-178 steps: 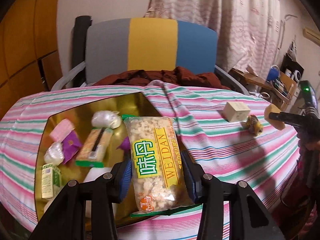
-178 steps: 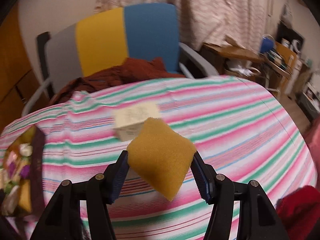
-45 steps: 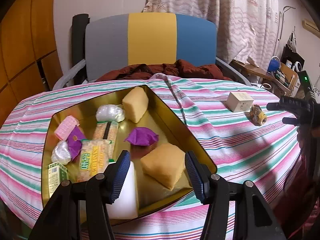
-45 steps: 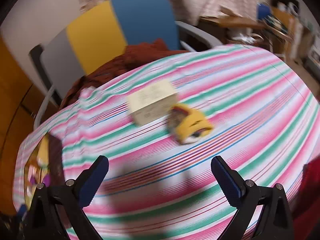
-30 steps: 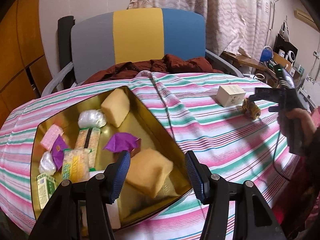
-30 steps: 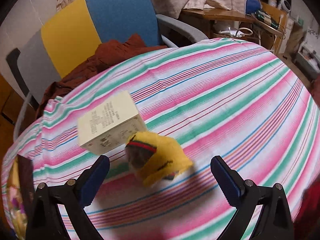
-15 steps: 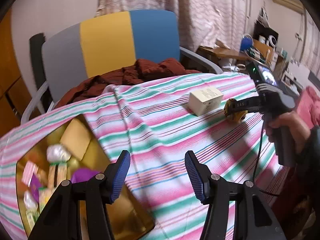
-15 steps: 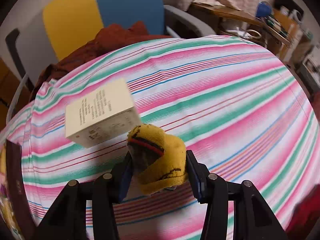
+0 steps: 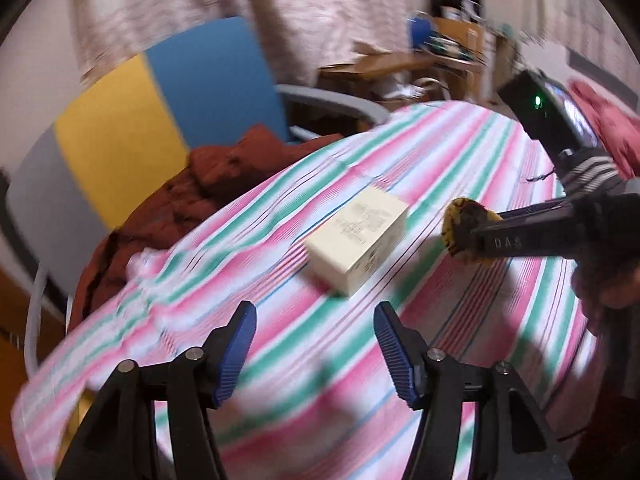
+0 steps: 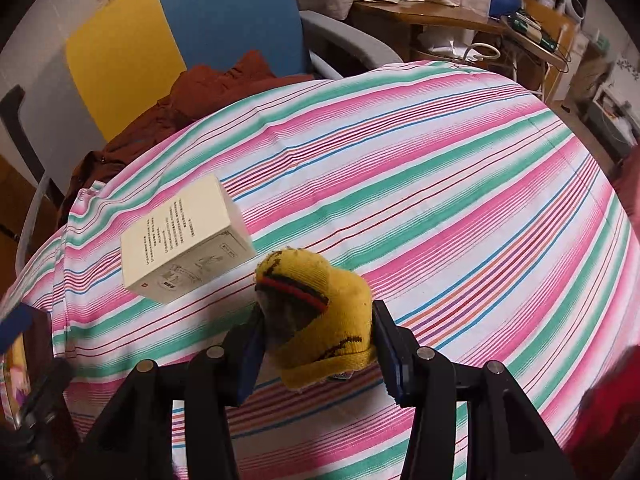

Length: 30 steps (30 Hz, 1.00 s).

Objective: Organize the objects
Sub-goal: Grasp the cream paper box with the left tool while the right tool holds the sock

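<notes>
**Over the striped desk: the right gripper now has the yellow knit piece**

Over the middle of the desk, the right gripper has closed its blue pads on the small yellow knit piece, a soft thing with a red and dark band. A second ago those jaws stood wide apart on either side of it; half a second ago they had come in against it; now it sits pinched between them. Whether it is already clear of the cloth I cannot tell for certain, though the left wrist view shows it carried at the gripper's tip with what looks like striped cloth below it, so I judge it lifted or just lifting.

The cream box lies on the desk just beside the knit piece, toward the chair side, printed face up. It appears to be the last loose thing on the cloth in these views.

The left gripper is empty, jaws apart. It has swung away from the gold tray, which filled its view a second ago, and now faces the box, near but not yet around it. The picture is smeared, which suggests quick motion.

For the task, this reads as one pick made and another being lined up: the knit piece likely heads to the tray at the desk's left edge, of which only a sliver shows, and the box probably follows.
</notes>
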Tool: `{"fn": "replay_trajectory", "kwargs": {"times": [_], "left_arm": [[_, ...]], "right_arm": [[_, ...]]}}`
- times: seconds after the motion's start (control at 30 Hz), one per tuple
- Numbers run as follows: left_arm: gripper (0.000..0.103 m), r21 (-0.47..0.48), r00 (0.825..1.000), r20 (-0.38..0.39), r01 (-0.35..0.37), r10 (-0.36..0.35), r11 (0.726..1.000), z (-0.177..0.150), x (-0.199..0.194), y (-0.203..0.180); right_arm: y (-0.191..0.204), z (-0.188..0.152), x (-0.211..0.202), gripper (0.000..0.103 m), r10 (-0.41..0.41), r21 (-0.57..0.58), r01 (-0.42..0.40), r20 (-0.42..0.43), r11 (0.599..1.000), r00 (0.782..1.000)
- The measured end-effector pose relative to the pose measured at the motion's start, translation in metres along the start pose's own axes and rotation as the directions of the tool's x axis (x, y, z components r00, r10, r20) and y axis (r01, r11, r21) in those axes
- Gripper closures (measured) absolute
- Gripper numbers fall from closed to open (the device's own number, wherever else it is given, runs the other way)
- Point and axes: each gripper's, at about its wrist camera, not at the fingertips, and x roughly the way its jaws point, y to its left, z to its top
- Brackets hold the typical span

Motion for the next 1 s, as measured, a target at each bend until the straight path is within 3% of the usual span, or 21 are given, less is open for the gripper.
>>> {"fn": "replay_trajectory", "kwargs": {"times": [0.13, 0.23, 0.47, 0.67, 0.83, 1.0], "left_arm": [[0.021, 0.135, 0.999, 0.006, 0.037, -0.038, 0.99, 0.017, 0.023, -0.015], [0.021, 0.206, 0.998, -0.027, 0.067, -0.063, 0.976, 0.027, 0.045, -0.02], [0.021, 0.257, 0.993, -0.059, 0.11, -0.098, 0.96, 0.048, 0.077, -0.019], [0.021, 0.301, 0.993, -0.085, 0.105, -0.083, 0.948, 0.052, 0.1, -0.028], [0.035, 0.265, 0.992, -0.092, 0.105, -0.083, 0.959, 0.048, 0.111, -0.03], [0.048, 0.134, 0.991, -0.07, 0.123, -0.115, 0.983, 0.039, 0.097, -0.02]], "right_arm": [[-0.002, 0.002, 0.005, 0.053, 0.016, 0.005, -0.016, -0.02, 1.0, 1.0], [-0.002, 0.002, 0.007, 0.052, 0.021, 0.008, -0.021, -0.028, 1.0, 0.999], [0.003, -0.001, 0.019, 0.05, 0.008, -0.021, -0.01, -0.078, 1.0, 0.997], [0.003, -0.002, 0.024, 0.049, -0.005, -0.03, 0.002, -0.09, 1.0, 0.996], [0.004, -0.001, 0.028, 0.049, -0.013, -0.042, 0.009, -0.092, 0.999, 0.996], [0.007, -0.002, 0.029, 0.049, -0.013, -0.068, 0.007, -0.087, 0.998, 0.996]]}}
